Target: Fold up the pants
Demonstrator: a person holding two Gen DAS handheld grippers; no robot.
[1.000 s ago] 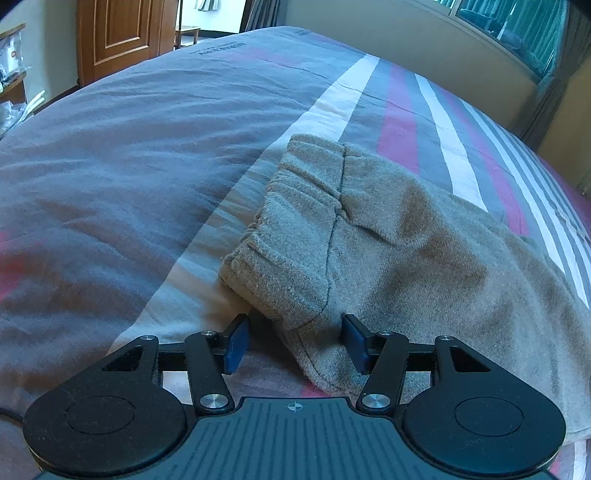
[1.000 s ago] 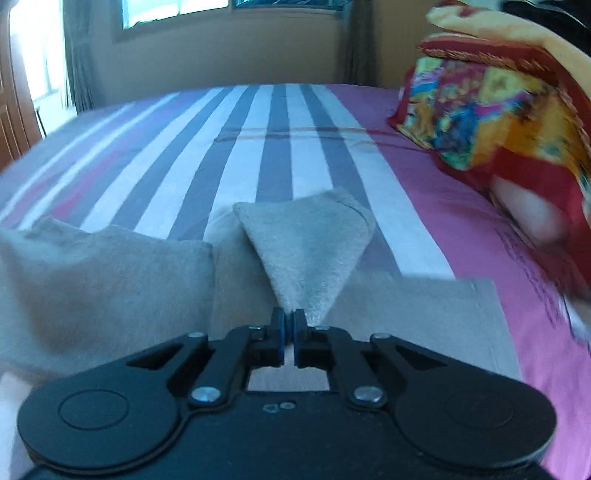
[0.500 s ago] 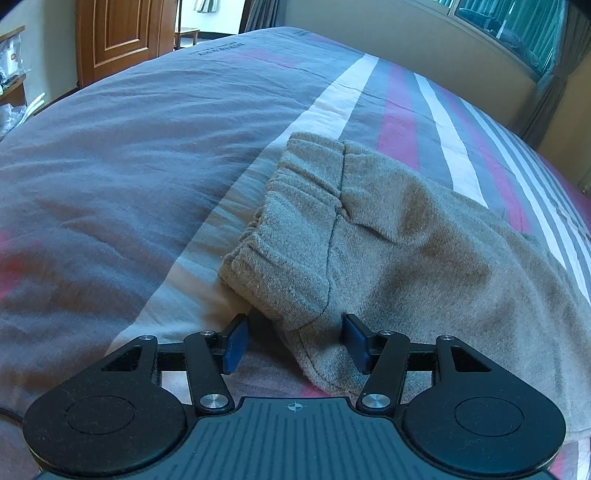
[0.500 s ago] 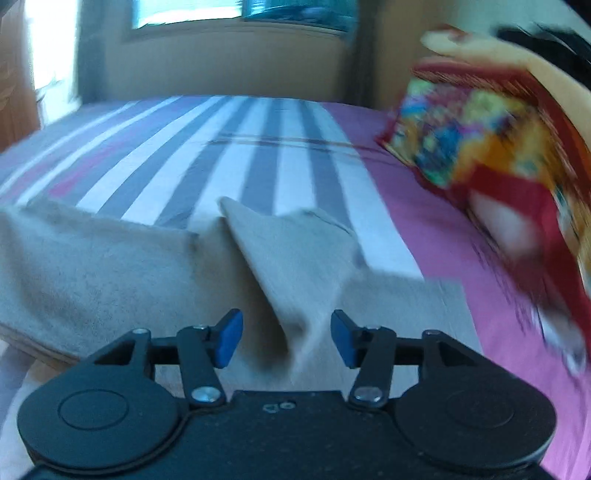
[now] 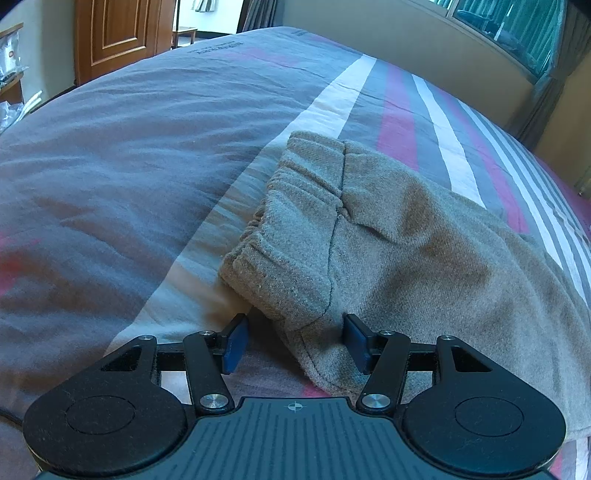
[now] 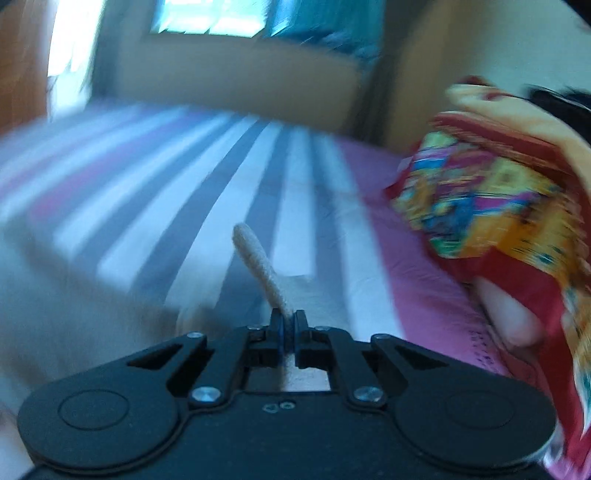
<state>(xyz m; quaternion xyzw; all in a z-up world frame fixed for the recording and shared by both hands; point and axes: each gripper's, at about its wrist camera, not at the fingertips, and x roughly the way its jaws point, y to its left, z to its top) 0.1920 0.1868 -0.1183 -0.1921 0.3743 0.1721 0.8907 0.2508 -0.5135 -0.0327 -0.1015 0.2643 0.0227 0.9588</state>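
Grey-beige pants lie on the striped bed, the elastic waistband toward the left wrist camera. My left gripper is open, its blue pads either side of the waistband's near corner, not closed on it. In the blurred right wrist view my right gripper is shut on a thin folded edge of the pants, which rises from between the jaws. More of the pants shows blurred at lower left.
The striped bedcover spreads left of the pants. A wooden door and a window wall lie beyond the bed. A bright patterned pillow or blanket is piled at the right on the pink sheet.
My right gripper opened half a second ago, then shut again on a pants edge and is moving, blurring the view. My left gripper has stayed open and still at the waistband.
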